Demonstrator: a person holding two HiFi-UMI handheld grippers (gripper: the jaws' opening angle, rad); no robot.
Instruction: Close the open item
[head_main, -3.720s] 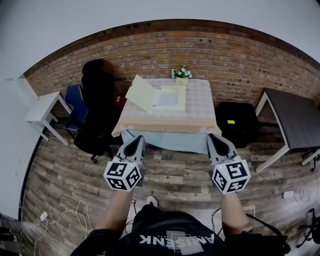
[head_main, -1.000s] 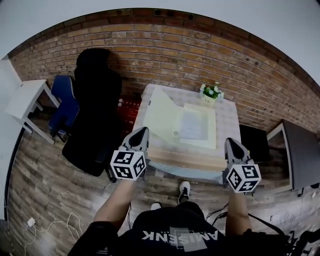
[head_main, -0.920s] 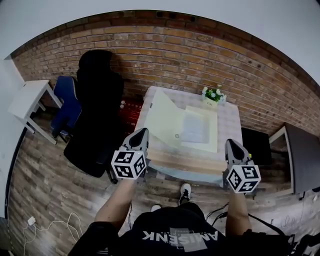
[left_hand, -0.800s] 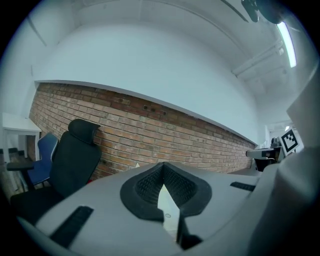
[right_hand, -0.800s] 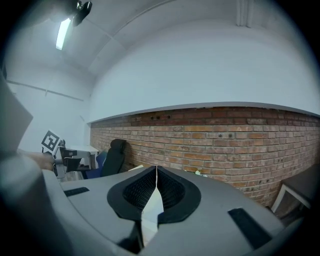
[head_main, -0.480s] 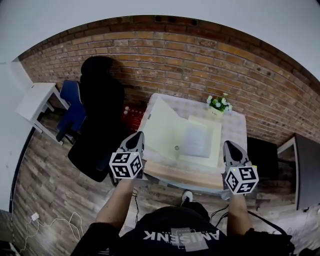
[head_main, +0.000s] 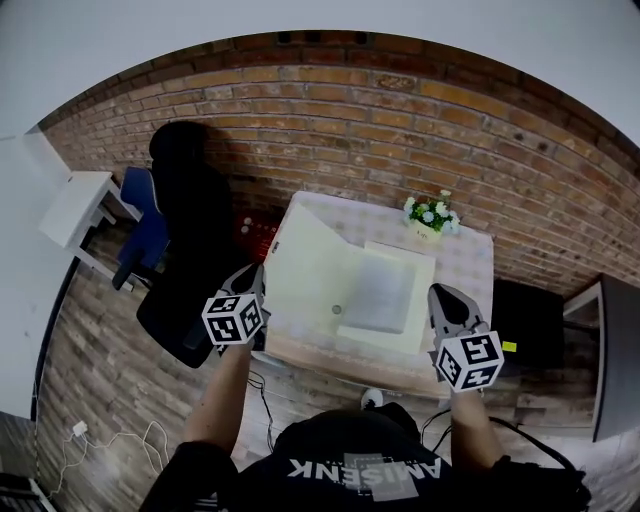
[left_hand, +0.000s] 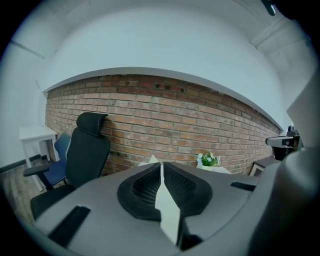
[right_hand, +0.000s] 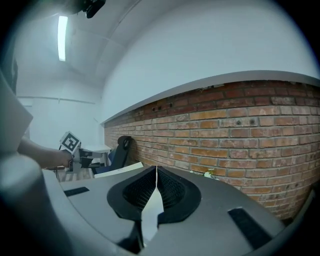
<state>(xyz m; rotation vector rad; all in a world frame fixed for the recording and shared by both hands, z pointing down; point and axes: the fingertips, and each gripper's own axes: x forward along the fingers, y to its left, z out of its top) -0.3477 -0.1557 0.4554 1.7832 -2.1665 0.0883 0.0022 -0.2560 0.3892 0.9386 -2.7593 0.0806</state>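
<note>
A pale, flat box (head_main: 378, 303) lies open on the table (head_main: 462, 262), its wide lid (head_main: 303, 266) standing up on the left side. In the head view my left gripper (head_main: 250, 274) hangs just left of the lid, near the table's left edge. My right gripper (head_main: 442, 294) is over the table's front right part, beside the box's right rim. Both grippers are shut with nothing between the jaws. In the left gripper view only the lid's tip (left_hand: 152, 160) peeks over the shut jaws. The lid's edge (right_hand: 118, 170) shows in the right gripper view.
A small pot of flowers (head_main: 429, 214) stands at the table's back edge, by the brick wall. A black office chair (head_main: 186, 215) and a blue chair (head_main: 143, 228) stand left of the table, a white side table (head_main: 74, 206) further left. A black box (head_main: 524, 312) sits on the right.
The table and box have come nearer in the head view. My left gripper has shifted left and forward alongside the lid; the right one has moved forward over the table's front.
</note>
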